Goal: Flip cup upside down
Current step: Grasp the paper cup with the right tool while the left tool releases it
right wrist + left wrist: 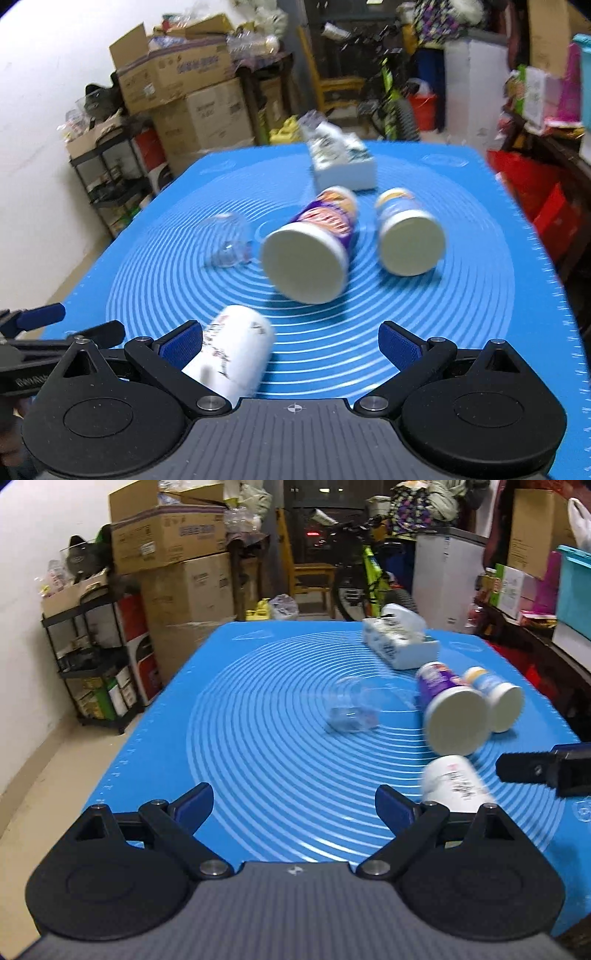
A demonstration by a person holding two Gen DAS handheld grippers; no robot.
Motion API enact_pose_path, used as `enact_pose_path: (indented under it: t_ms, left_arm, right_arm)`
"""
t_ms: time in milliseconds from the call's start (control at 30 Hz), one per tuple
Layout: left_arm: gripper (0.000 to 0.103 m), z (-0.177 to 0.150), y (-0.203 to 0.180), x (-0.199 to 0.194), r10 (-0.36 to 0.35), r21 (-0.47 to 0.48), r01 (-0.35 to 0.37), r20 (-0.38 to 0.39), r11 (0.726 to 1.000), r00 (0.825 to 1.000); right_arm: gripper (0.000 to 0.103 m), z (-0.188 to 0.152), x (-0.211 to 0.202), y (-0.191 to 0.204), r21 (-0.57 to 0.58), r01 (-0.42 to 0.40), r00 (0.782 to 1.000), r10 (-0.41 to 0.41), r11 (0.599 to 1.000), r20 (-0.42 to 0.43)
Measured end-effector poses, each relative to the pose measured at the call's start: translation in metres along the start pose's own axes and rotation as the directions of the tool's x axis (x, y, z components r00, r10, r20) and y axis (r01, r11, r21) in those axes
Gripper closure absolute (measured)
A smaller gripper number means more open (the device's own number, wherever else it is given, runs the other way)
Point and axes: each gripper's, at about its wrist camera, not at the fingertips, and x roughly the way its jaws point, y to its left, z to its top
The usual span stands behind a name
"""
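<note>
Several cups lie on their sides on a blue mat (pixel 258 760) (pixel 461 295). A clear plastic cup (pixel 351 710) (pixel 229 240) lies mid-mat. A purple paper cup (pixel 448 705) (pixel 314 251) and a smaller white-and-blue cup (pixel 496 698) (pixel 408 232) lie with their bases toward me. A white printed cup (pixel 456 781) (pixel 231 350) lies nearest. My left gripper (pixel 294 806) is open and empty, left of the white cup. My right gripper (pixel 291 343) is open and empty, its left finger (pixel 181 345) beside the white cup.
A white tissue box (pixel 399 642) (pixel 341 162) sits at the mat's far side. Cardboard boxes (pixel 173 554), a black shelf rack (pixel 92 657) and a bicycle (pixel 365 576) stand behind the table. Clutter lines the right edge (pixel 535 590).
</note>
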Motion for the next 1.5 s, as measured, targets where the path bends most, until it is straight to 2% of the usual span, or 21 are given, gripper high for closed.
enact_pose_path:
  t_ms: [233,367,467,600,700,867,967,1033,1100,1167,1200,1400,1500]
  left_arm:
    - [0.009,-0.007,0.014,0.007,0.017,-0.014,-0.017,0.002,1.0,1.0]
    - [0.009,-0.011,0.016,0.01,0.022,-0.001,-0.022,0.001,1.0,1.0]
    - [0.009,-0.012,0.018,0.011,0.022,-0.003,-0.022,-0.003,1.0,1.0]
    - [0.009,-0.012,0.02,0.012,0.016,-0.009,-0.016,-0.007,1.0,1.0]
    - [0.009,-0.014,0.02,0.012,0.013,-0.006,-0.013,-0.008,1.0,1.0]
    - [0.009,-0.013,0.015,0.011,-0.003,-0.008,0.003,-0.008,1.0,1.0]
    - [0.009,-0.013,0.011,0.011,-0.009,0.002,0.009,-0.011,1.0,1.0]
    - [0.009,-0.014,0.008,0.01,-0.016,0.006,0.016,-0.012,1.0,1.0]
    - [0.009,-0.014,0.006,0.01,-0.021,0.013,0.021,-0.013,1.0,1.0]
    - [0.009,-0.016,0.002,0.01,-0.026,0.019,0.026,-0.015,0.999,1.0]
    - [0.009,-0.016,0.001,0.01,-0.029,0.021,0.03,-0.017,0.999,0.999]
    - [0.009,-0.017,-0.004,0.01,-0.033,0.024,0.033,-0.026,0.999,0.999]
    - [0.009,-0.017,-0.005,0.009,-0.034,0.025,0.035,-0.028,0.999,0.999]
  right_arm:
    - [0.007,0.017,0.041,0.014,0.051,-0.056,0.986,0.064,0.997,-0.155]
    - [0.008,0.017,0.061,0.022,0.06,-0.051,0.971,0.063,0.997,-0.231]
    - [0.014,0.013,0.073,0.026,0.069,-0.057,0.954,0.074,0.996,-0.291]
    - [0.017,0.007,0.08,0.032,0.065,-0.071,0.943,0.088,0.995,-0.32]
    - [0.033,0.007,0.077,0.034,0.081,-0.121,0.94,0.14,0.989,-0.311]
    - [0.036,-0.001,0.063,0.042,0.0,-0.106,0.966,0.103,0.994,-0.237]
    - [0.036,-0.009,0.044,0.045,-0.067,-0.063,0.992,0.055,0.996,-0.116]
    - [0.036,-0.014,0.029,0.045,-0.116,-0.033,0.999,0.032,0.993,-0.008]
    - [0.036,-0.019,0.016,0.044,-0.163,0.015,0.993,0.005,0.986,0.121]
    - [0.036,-0.026,0.011,0.043,-0.212,0.075,0.973,-0.025,0.974,0.23]
    - [0.036,-0.029,0.012,0.041,-0.226,0.092,0.966,-0.032,0.97,0.258]
    - [0.035,-0.052,0.028,0.033,-0.285,0.14,0.955,-0.053,0.948,0.293]
    - [0.035,-0.063,0.019,0.033,-0.301,0.135,0.95,-0.037,0.944,0.309]
